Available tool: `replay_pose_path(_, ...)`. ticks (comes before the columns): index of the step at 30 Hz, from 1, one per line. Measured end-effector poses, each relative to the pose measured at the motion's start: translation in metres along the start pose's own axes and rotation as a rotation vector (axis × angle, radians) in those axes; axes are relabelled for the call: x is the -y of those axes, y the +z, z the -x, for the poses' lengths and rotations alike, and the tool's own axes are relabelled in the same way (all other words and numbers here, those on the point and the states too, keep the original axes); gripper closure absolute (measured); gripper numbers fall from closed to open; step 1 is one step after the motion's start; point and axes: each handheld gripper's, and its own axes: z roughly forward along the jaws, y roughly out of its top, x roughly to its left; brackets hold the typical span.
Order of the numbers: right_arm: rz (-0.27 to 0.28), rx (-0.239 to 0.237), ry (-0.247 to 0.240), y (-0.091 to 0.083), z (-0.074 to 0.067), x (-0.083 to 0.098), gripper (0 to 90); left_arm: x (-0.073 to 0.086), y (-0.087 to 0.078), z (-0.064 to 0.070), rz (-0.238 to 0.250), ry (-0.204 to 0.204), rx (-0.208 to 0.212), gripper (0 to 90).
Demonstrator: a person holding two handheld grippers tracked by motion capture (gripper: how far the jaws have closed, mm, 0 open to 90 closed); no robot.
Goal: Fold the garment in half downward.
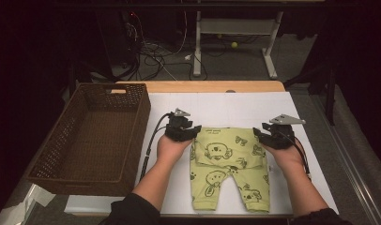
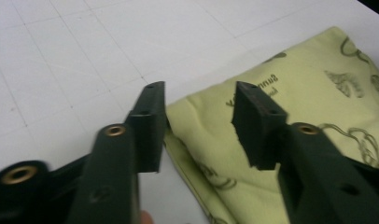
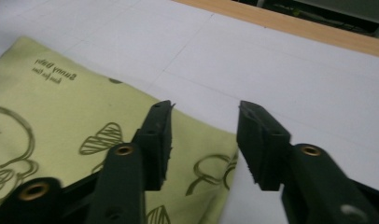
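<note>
Table (image 1: 217, 101): white gridded sheet across the frame's middle.
Basket (image 1: 132, 140): brown wicker, left of frame, nothing in it.
Trousers (image 1: 228, 166): small yellow-green pair with a monkey print, centre right, folded over at the top, legs toward the bottom edge.
Handling: light, soft and limp; they will likely sag, so the two upper corners of the fold look best to pinch.
Left gripper (image 1: 183, 133): fingers partly open over the upper left corner, holding nothing.
Right gripper (image 1: 272, 137): fingers partly open over the upper right corner, likewise holding nothing.
</note>
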Motion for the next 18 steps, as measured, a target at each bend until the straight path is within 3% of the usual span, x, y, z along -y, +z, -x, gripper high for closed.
replay_pose_path(2, -0.007, 0.001, -0.014, -0.006, -0.002, 0.007, 50.5, 0.005, -0.009, 0.002, 0.006, -0.001, 0.0, 43.3)
replay_pose_path(4, -0.006, -0.003, -0.012, -0.013, -0.002, 0.016, 49.8, 0.013, -0.017, 0.005, 0.013, -0.006, 0.03, 40.5)
replay_pose_path(6, 0.008, -0.023, -0.001, -0.022, -0.004, 0.027, 49.8, 0.022, -0.023, 0.012, 0.003, 0.025, 0.045, 37.7)
replay_pose_path(8, 0.015, -0.033, -0.019, -0.03, -0.007, 0.035, 50.3, 0.033, -0.027, 0.02, -0.013, 0.06, 0.063, 36.8)
replay_pose_path(10, 0.024, -0.056, -0.022, -0.038, -0.012, 0.045, 51.3, 0.047, -0.029, 0.029, -0.027, 0.078, 0.114, 36.9)
replay_pose_path(13, 0.013, -0.075, -0.049, -0.046, -0.021, 0.06, 54.2, 0.063, -0.029, 0.042, -0.055, 0.124, 0.144, 38.3)
replay_pose_path(15, 0.016, -0.089, -0.059, -0.05, -0.026, 0.068, 56.4, 0.073, -0.028, 0.052, -0.076, 0.168, 0.141, 40.5)
replay_pose_path(18, 0.002, -0.109, -0.054, -0.053, -0.028, 0.075, 58.5, 0.077, -0.026, 0.059, -0.098, 0.21, 0.125, 43.2)
